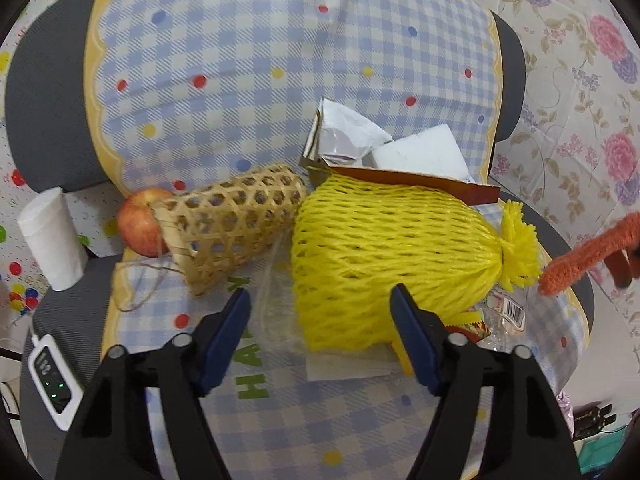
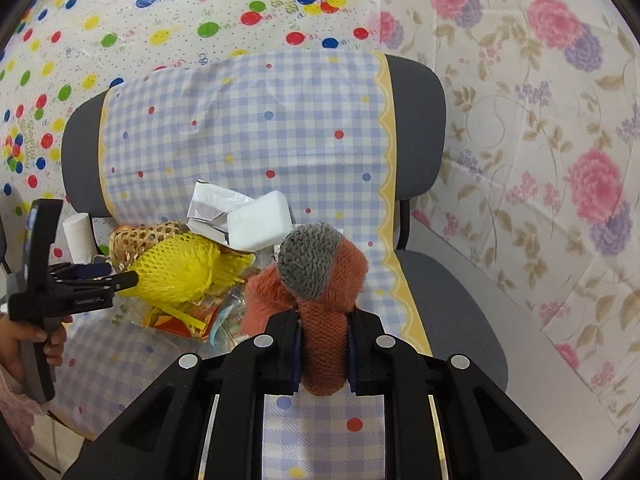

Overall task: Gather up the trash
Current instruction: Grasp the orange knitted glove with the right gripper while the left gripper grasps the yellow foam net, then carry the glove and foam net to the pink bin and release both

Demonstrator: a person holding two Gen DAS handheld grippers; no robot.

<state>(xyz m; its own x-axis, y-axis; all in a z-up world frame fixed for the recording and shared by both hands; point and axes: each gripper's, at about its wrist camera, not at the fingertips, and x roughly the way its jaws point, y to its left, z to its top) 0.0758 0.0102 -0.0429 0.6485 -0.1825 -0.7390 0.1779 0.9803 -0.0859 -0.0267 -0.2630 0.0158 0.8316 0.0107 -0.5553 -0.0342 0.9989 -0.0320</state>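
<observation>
A yellow foam fruit net (image 1: pixel 392 256) lies on the checked cloth of a chair seat, on top of a pile of wrappers (image 1: pixel 500 312). My left gripper (image 1: pixel 320 304) is open, its jaws either side of the net's near end. The net also shows in the right wrist view (image 2: pixel 180 276). My right gripper (image 2: pixel 323 336) is shut on an orange and grey knitted sock (image 2: pixel 316 276) and holds it above the seat. The sock's tip shows at the right of the left wrist view (image 1: pixel 580 260).
A woven bamboo basket (image 1: pixel 232 224), an apple (image 1: pixel 138 224), crumpled foil paper (image 1: pixel 344 136) and a white foam block (image 1: pixel 420 156) lie behind the net. A tissue roll (image 1: pixel 52 240) and a white controller (image 1: pixel 52 380) sit at the seat's left edge.
</observation>
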